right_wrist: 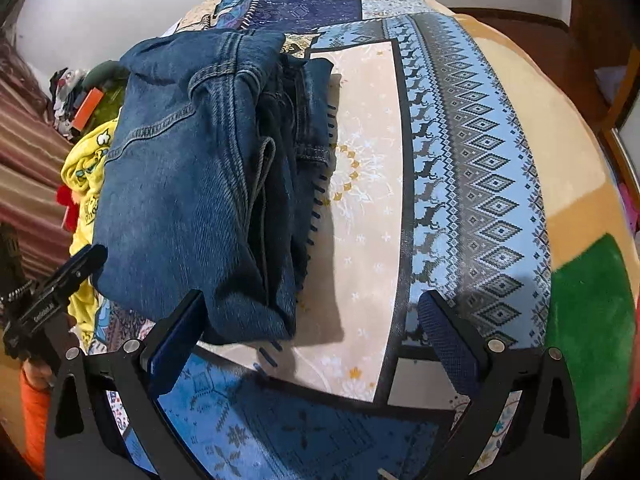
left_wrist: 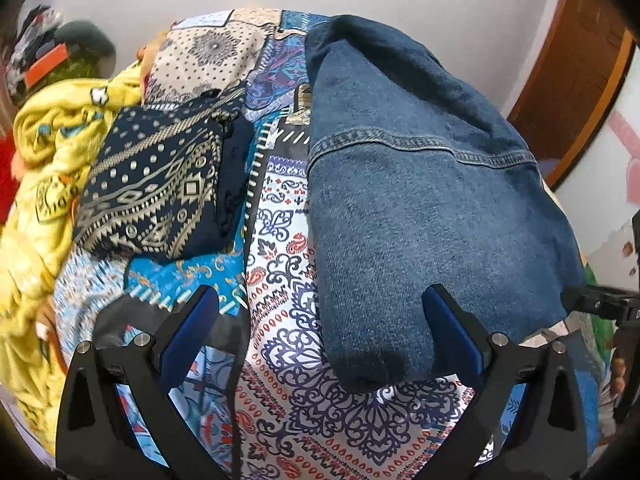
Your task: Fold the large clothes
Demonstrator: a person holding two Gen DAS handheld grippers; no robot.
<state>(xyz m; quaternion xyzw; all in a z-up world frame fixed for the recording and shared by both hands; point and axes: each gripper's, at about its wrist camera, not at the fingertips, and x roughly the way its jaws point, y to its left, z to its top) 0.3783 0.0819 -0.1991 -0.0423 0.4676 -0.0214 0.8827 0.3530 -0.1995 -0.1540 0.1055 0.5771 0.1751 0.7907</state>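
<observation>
A folded blue denim garment [left_wrist: 420, 200] lies on the patterned bedspread [left_wrist: 288, 320]; it also shows in the right wrist view [right_wrist: 192, 184], with its stacked folded layers facing right. My left gripper [left_wrist: 320, 312] is open and empty, its right finger [left_wrist: 452, 328] at the denim's near edge. My right gripper [right_wrist: 308, 320] is open and empty, its left finger [right_wrist: 176, 344] by the denim's near corner. The left gripper [right_wrist: 52, 292] also shows at the left edge of the right wrist view, and part of the right gripper [left_wrist: 604, 304] at the right edge of the left wrist view.
A folded navy and gold patterned cloth [left_wrist: 160, 184] lies left of the denim. A crumpled yellow garment [left_wrist: 44, 184] and more clothes are piled beyond it. The bedspread [right_wrist: 460, 184] stretches right of the denim; a wooden door [left_wrist: 576, 80] and a beige and green carpet [right_wrist: 588, 304] lie around the bed.
</observation>
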